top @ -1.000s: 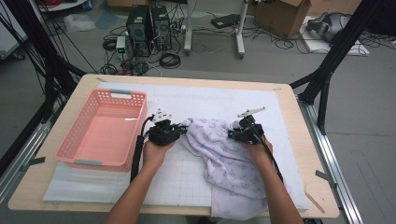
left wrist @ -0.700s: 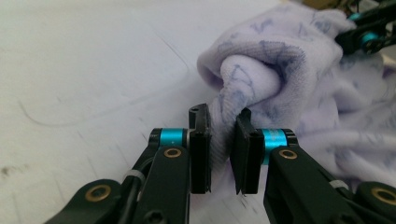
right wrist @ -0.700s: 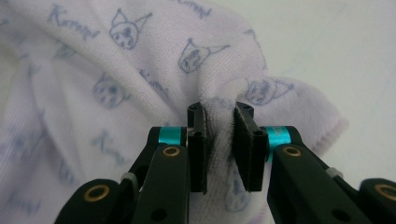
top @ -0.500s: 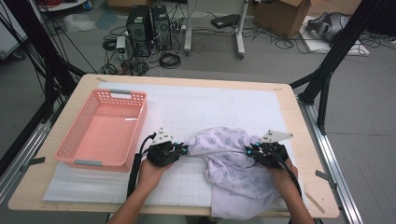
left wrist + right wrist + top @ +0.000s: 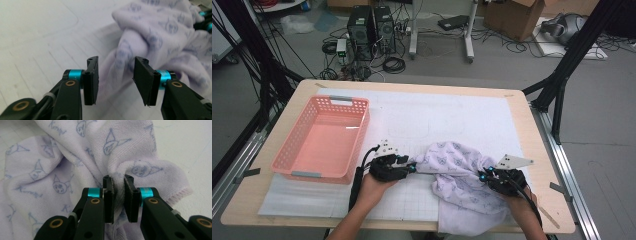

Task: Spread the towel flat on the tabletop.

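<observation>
In the high view, a lilac printed towel [image 5: 464, 182] lies bunched on the white gridded mat [image 5: 427, 120] that covers the tabletop [image 5: 532, 125], toward the near right part, with its lower edge hanging over the near rim. The left gripper [image 5: 411, 167] sits just at the towel's left edge, held in the person's left hand [image 5: 372, 187], its tip toward the cloth. The right gripper [image 5: 484, 175] is at the towel's right side, with the grey three-cornered plate above it and the right hand [image 5: 522, 202] behind it. A pink plastic basket [image 5: 304, 172] stands on the left of the mat, well apart from the towel.

In the left gripper view, the left gripper [image 5: 115, 80] has its jaws spread; they have just been opening, and a twisted fold of the towel [image 5: 155, 35] lies between and beyond them without either pad pressing on it. The mat's grid lines run off to the left.

In the right gripper view, the right gripper [image 5: 118, 197] has its jaws pinching a gathered ridge of the towel [image 5: 50, 170], the cloth squeezed into the narrow gap between the pads. The towel's stitched hem shows at the right, lying on the mat [image 5: 190, 145].
</observation>
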A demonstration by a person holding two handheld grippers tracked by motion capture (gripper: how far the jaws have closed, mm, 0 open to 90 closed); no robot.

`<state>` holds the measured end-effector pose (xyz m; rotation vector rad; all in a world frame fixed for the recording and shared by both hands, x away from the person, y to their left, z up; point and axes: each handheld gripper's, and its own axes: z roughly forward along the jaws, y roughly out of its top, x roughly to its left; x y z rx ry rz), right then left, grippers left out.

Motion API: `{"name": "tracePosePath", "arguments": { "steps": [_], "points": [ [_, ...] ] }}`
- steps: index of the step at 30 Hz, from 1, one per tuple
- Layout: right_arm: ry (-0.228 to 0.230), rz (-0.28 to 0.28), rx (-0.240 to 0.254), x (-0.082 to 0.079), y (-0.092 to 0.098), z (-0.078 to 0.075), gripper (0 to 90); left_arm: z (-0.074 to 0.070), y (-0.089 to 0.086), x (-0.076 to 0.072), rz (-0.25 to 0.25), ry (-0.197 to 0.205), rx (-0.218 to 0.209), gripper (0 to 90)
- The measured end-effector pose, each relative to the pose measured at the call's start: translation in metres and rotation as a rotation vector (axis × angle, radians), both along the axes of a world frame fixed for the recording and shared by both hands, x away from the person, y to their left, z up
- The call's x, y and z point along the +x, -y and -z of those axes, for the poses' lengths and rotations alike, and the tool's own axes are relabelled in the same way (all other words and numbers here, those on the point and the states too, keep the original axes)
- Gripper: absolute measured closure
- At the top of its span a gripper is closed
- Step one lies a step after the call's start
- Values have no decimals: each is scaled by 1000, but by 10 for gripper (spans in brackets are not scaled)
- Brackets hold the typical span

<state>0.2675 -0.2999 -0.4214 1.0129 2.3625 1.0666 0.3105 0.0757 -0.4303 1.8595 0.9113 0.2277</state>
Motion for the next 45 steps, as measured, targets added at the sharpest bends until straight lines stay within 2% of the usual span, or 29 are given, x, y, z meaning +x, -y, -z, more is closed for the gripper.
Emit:
{"name": "tracePosePath", "arguments": {
  "steps": [5, 8, 11, 13, 16, 19, 21, 23, 25, 27, 28, 32, 34, 36, 38, 41, 43, 45],
  "points": [
    [6, -1, -1, 0, 0, 0, 799, -20, 8, 24, -6, 21, -15, 571],
    [6, 0, 1, 0, 0, 0, 797, -25, 17, 41, -27, 20, -17, 573],
    [5, 2, 4, 2, -1, 0, 790, -20, 29, 55, -21, -26, -5, 573],
    [4, 3, 8, 2, 0, 0, 784, -11, 38, 60, -13, -66, -29, 536],
    [-6, 9, 22, 3, 1, 0, 767, 3, 50, 63, 12, -145, -18, 401],
    [-17, 13, 44, 5, 2, 0, 745, 8, 61, 60, 61, -147, 4, 394],
    [-19, 8, 62, 6, 3, -2, 712, 8, 65, 58, 74, -138, 11, 427],
    [-21, 11, 100, 7, 5, -5, 668, 8, 66, 57, 90, -127, 20, 507],
    [-12, 16, 159, 9, 8, -12, 649, 6, 66, 55, 102, -100, 34, 633],
    [8, 31, 207, 13, 12, -21, 648, 4, 66, 53, 121, -70, 47, 797],
    [17, 41, 230, 17, 13, -26, 648, 3, 66, 52, 127, -55, 53, 837],
    [47, 88, 239, 42, 17, -43, 666, -5, 61, 49, 121, -11, 30, 893],
    [48, 127, 213, 59, 21, -48, 735, -8, 59, 48, 128, 3, 20, 895],
    [27, 165, 175, 78, 25, -47, 787, -11, 57, 46, 144, 12, 28, 895],
    [-27, 205, 128, 95, 26, -42, 794, -11, 56, 45, 146, 11, 37, 895],
    [-110, 210, 45, 115, 23, -24, 779, -10, 54, 48, 128, 14, 43, 888],
    [-180, 193, 20, 123, 19, -11, 742, -8, 55, 50, 108, -16, 25, 782],
    [-242, 151, 44, 128, 15, -3, 718, -5, 55, 53, 100, -49, 32, 670]
  ]
}}
